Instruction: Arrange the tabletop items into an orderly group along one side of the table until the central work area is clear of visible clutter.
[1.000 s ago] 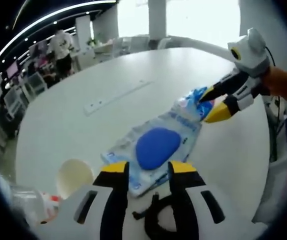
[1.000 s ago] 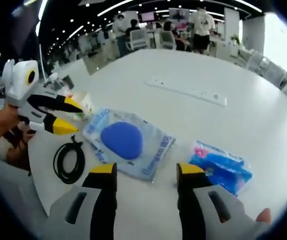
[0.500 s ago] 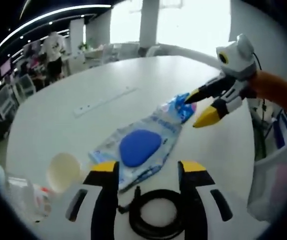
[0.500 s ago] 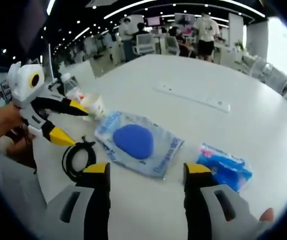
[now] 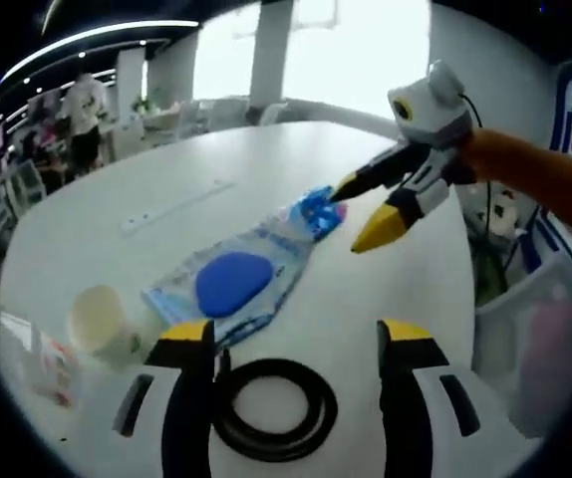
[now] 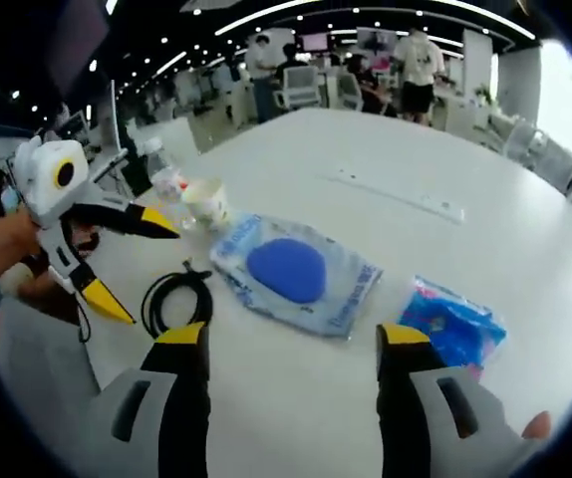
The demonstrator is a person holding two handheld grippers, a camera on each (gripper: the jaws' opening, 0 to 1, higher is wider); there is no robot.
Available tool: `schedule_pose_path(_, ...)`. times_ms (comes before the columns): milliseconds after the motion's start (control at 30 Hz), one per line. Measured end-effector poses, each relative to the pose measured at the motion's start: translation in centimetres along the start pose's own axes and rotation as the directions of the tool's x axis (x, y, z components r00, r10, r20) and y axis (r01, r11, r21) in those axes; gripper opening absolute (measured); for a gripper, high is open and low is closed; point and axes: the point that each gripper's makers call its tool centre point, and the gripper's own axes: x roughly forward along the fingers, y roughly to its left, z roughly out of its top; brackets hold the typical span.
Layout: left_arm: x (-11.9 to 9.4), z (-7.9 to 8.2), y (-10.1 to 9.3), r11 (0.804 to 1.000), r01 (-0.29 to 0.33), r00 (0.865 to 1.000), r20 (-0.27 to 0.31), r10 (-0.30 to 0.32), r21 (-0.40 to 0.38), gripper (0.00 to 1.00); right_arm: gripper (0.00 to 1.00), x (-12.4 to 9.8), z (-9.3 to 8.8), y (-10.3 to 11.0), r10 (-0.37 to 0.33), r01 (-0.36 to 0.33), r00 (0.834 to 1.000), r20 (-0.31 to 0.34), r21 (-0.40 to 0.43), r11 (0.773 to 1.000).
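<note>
Our left tongs [image 5: 294, 344] stand wide with nothing between them, over the coiled black cable [image 5: 274, 408] on the white bench [image 5: 266, 169]. Our right tongs [image 6: 291, 344] are also wide and empty above bare benchtop. Just beyond both lies the clear pouch with the blue pad [image 6: 296, 271], flat, its long axis running from the paper cup [image 6: 206, 202] toward the blue packet [image 6: 452, 326]. A white power strip [image 6: 398, 194] lies farther off. Around us is an open office with ceiling lights, chairs and people.
</note>
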Motion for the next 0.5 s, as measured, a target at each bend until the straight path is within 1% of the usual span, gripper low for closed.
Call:
schedule_pose_path(200,-1.1,-1.2,-0.9,1.000,0.010,1.000,0.006,-0.010,-0.014,0.65,0.69,-0.4,-0.6,1.3,0.013,-0.013,1.000,0.001,-0.004,1.000)
schedule_pose_path(300,-1.9,-1.8,-0.9,1.000,0.006,1.000,0.011,-0.006,-0.029,0.67,0.69,-0.5,-0.9,2.1,0.020,-0.020,1.000,0.000,-0.006,1.000)
schedule_pose_path(500,-3.4,-2.7,-0.8,0.999,-0.009,0.999,0.035,0.010,-0.052,0.68,0.69,-0.8,-1.4,3.9,0.039,-0.039,0.999,0.011,-0.003,0.999)
